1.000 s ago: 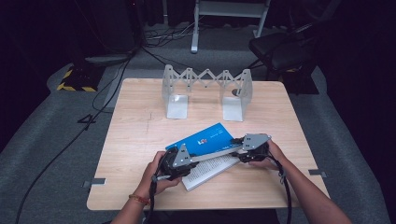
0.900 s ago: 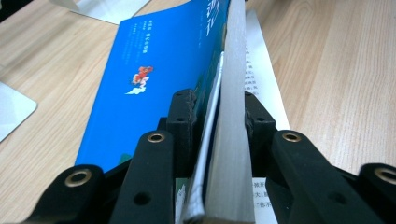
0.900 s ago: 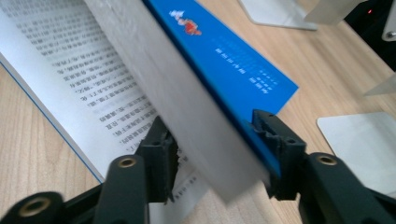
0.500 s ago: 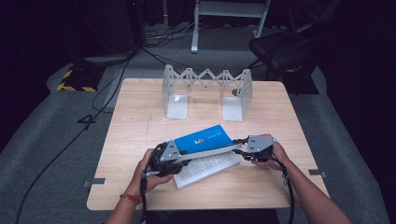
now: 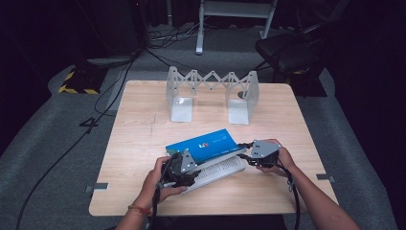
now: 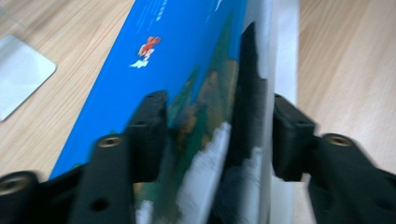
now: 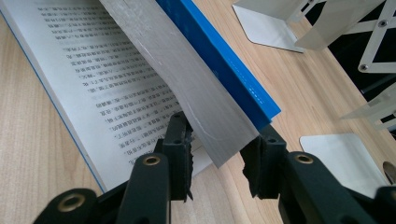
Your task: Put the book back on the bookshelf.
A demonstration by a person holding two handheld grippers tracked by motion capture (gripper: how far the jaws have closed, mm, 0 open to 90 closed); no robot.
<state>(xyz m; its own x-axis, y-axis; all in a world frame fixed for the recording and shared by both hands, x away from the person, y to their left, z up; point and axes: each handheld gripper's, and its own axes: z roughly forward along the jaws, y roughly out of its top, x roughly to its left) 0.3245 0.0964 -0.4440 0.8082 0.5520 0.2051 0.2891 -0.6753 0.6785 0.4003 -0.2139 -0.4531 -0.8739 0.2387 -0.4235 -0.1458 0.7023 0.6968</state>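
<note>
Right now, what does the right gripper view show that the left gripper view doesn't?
The right gripper view adds the open text page and the rack's scissor links. The left gripper view adds the cover picture. Both share the blue book, the table and a rack foot.

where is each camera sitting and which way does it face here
High view: above the person's side of the table, looking forward and down; both forearms, left tool and right tool show at the book.
Left gripper view: rides the left tool, looking along the book's blue cover.
Right gripper view: rides the right tool, facing the open pages and metal rack.
All three share the book.
</note>
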